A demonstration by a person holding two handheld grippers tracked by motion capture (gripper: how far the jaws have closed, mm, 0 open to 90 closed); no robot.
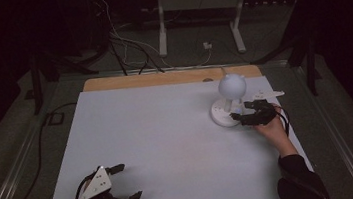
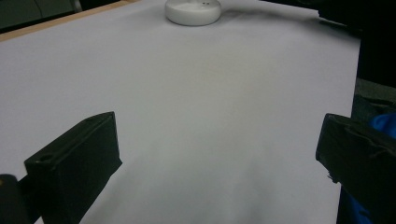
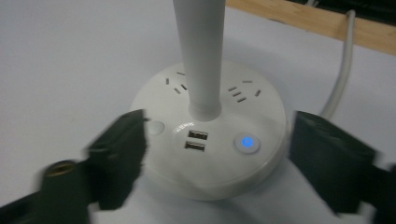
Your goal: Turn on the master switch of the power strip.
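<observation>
A white desk lamp with a ball-shaped head stands on the white table sheet at the right rear. Its round base carries socket slots, two USB ports and a blue lit button; its stem rises from the middle. My right gripper is open, with one jaw on each side of the base's front and the left jaw blurred; it sits just right of the base as right gripper. My left gripper rests open at the sheet's near left corner, with nothing between its jaws.
The lamp's white cable runs off toward the wooden table edge at the back. Behind the table, loose cables and the legs of a white stand are on the floor. The surroundings are dark.
</observation>
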